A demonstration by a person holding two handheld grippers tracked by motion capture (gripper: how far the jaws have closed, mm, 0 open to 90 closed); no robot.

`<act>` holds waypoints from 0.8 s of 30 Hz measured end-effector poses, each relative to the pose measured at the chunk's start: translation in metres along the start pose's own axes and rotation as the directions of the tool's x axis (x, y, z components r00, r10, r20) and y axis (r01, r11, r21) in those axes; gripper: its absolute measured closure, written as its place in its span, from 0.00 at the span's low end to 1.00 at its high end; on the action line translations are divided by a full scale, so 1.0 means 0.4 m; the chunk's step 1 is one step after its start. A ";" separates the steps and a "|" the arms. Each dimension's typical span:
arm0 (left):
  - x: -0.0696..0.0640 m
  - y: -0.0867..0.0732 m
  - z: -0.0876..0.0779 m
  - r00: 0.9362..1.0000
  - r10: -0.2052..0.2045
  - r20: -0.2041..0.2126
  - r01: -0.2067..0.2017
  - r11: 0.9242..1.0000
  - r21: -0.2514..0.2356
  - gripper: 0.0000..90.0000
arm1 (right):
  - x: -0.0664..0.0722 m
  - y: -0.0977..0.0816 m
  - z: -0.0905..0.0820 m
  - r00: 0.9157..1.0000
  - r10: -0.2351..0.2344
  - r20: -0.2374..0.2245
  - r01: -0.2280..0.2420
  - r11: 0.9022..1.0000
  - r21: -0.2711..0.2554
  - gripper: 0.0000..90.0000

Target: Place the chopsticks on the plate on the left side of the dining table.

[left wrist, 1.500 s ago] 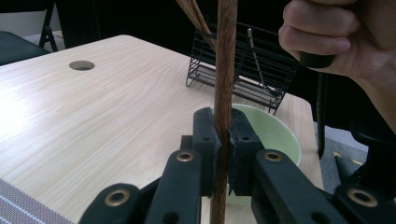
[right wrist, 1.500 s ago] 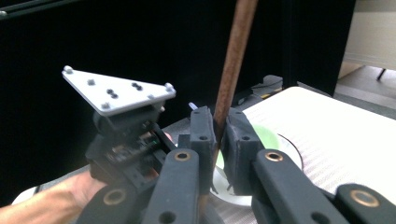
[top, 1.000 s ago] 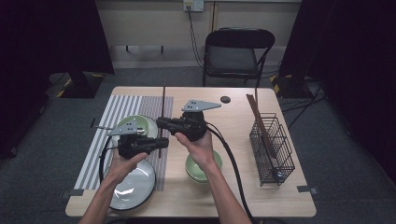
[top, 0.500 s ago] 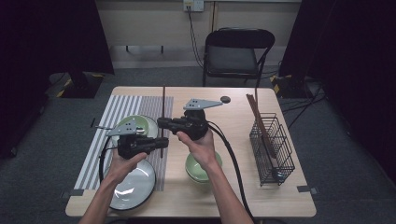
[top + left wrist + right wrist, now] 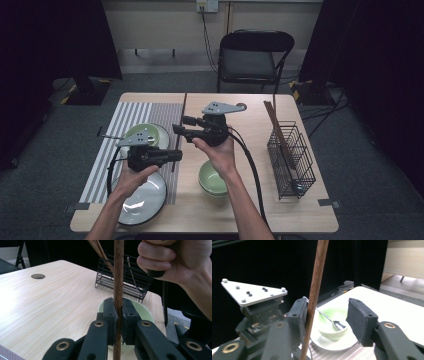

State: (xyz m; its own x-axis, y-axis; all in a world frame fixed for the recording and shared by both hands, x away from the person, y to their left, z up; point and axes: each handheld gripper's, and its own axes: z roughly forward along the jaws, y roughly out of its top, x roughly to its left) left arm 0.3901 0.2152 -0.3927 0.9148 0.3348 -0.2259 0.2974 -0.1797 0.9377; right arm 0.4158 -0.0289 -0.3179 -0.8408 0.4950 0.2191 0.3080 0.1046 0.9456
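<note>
A long brown chopstick (image 5: pixel 184 105) hangs over the table, crossing both grippers. In the left gripper view my left gripper (image 5: pixel 118 315) is shut on the chopstick (image 5: pixel 118 277), which stands upright between its pads. My left gripper (image 5: pixel 176 155) points right in the high view. My right gripper (image 5: pixel 179 125) points left just beyond it. Its jaws have just been opening: in the right gripper view my right gripper (image 5: pixel 327 312) stands open. The chopstick (image 5: pixel 314 290) leans on the left pad, well apart from the other.
A green bowl (image 5: pixel 212 177) sits under my right forearm and a white plate (image 5: pixel 142 202) at the front left. A green bowl with a spoon (image 5: pixel 332 327) rests on the striped mat (image 5: pixel 115 135). A wire rack (image 5: pixel 292 155) holding chopsticks stands at the right.
The right gripper's jaws have opened off the chopstick, which stays in the left gripper. Both hands have kept their places.
</note>
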 end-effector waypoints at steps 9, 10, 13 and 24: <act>0.001 0.001 -0.008 1.000 -0.004 -0.004 0.004 1.000 -0.007 0.93 | -0.017 -0.003 -0.018 0.999 0.013 0.048 -0.013 1.000 -0.003 0.48; 0.001 0.001 -0.010 1.000 -0.010 -0.003 0.010 1.000 -0.005 0.93 | -0.017 -0.002 -0.019 0.999 0.012 0.052 -0.012 1.000 -0.005 0.47; 0.002 0.002 -0.013 1.000 -0.008 -0.002 0.008 1.000 -0.010 0.93 | -0.020 -0.001 -0.023 0.998 0.012 0.057 -0.012 1.000 -0.006 0.46; 0.007 0.004 -0.027 1.000 -0.016 -0.014 0.016 1.000 -0.019 0.94 | -0.032 -0.006 -0.025 0.996 0.006 0.089 -0.007 1.000 0.004 0.42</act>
State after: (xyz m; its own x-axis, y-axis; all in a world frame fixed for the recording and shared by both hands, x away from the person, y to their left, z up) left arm 0.3903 0.2260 -0.3891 0.9059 0.3509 -0.2373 0.3067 -0.1571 0.9387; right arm 0.4216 -0.0440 -0.3206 -0.7959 0.5705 0.2027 0.3151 0.1044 0.9433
